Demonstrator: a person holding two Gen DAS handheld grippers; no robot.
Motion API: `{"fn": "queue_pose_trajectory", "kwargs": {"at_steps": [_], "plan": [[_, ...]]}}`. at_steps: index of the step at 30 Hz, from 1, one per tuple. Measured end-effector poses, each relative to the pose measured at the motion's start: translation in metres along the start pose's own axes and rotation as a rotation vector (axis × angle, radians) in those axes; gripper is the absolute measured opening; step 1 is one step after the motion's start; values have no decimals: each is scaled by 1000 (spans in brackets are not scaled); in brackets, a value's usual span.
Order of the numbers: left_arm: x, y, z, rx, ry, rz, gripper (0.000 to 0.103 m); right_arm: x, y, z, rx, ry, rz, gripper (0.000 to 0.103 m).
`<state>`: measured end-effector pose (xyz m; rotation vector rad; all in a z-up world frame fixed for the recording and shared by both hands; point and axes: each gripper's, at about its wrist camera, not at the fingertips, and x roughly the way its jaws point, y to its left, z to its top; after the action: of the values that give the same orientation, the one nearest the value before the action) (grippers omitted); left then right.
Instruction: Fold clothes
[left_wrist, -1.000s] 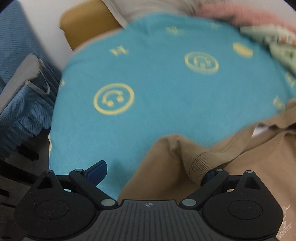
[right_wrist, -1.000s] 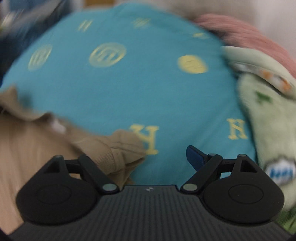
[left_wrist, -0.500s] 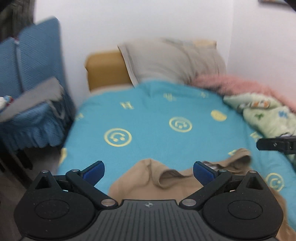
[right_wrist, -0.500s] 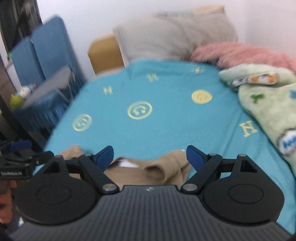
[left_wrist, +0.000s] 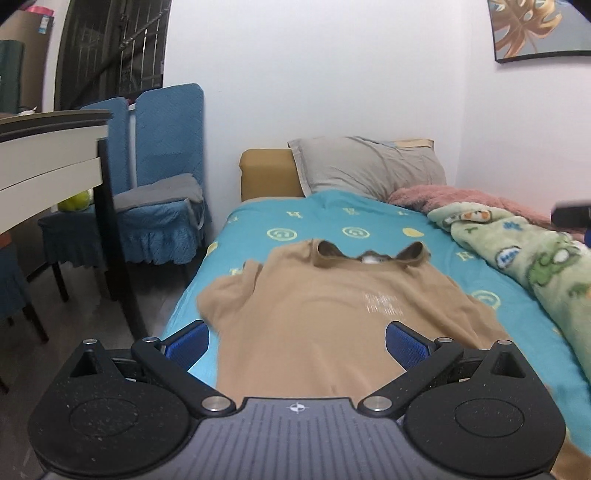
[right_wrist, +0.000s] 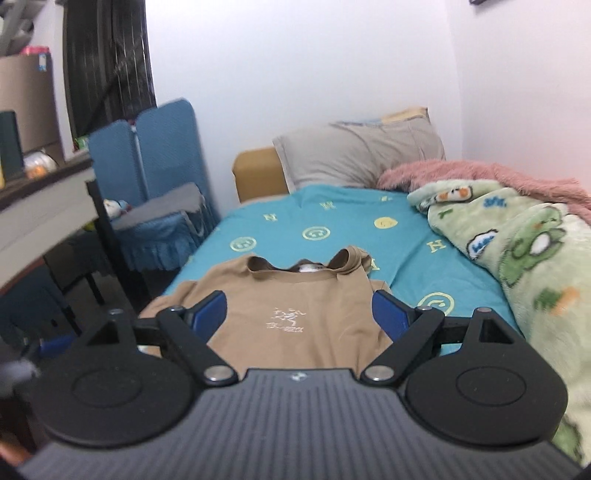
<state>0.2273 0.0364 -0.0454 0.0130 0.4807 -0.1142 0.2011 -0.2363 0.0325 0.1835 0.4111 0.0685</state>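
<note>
A tan T-shirt with a small white chest logo lies spread front-up on the turquoise bed sheet, collar toward the pillow. In the right wrist view the same tan T-shirt lies below and ahead of me. My left gripper hangs above the shirt's lower part, jaws wide apart, nothing between the blue pads. My right gripper is likewise open and held clear above the shirt. The shirt's left sleeve is bunched at the bed edge.
A green cartoon blanket and a pink fleece pile along the bed's right side. A grey pillow leans on the headboard. Blue-covered chairs and a table stand left of the bed.
Both grippers pulled back and up from the shirt's collar, which they held close a second ago. The shirt now lies flat on the bed and the whole room is in view.
</note>
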Motion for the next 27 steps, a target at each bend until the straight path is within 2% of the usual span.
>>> {"fn": "queue_pose_trajectory", "kwargs": {"at_steps": [3, 6, 9, 14, 17, 20, 24, 27], "plan": [[-21, 3, 0, -37, 40, -11, 103, -30, -3, -1, 53, -32, 11, 87], [-23, 12, 3, -110, 72, -40, 103, -48, -12, -6, 111, -48, 16, 87], [-1, 37, 7, -263, 134, -76, 103, -46, -21, -14, 135, -32, 11, 87], [71, 102, 2, -624, 210, -79, 101, -22, -38, -28, 195, 30, 1, 87], [117, 138, -6, -816, 222, -75, 99, -1, -43, -35, 233, 82, 19, 87], [160, 160, -9, -916, 202, -71, 98, 22, -42, -39, 226, 112, 25, 87], [213, 173, -14, -963, 167, -72, 95, 54, -47, -39, 257, 152, 36, 87], [248, 185, -18, -1064, 125, -82, 92, 77, -52, -43, 274, 182, 37, 87]]}}
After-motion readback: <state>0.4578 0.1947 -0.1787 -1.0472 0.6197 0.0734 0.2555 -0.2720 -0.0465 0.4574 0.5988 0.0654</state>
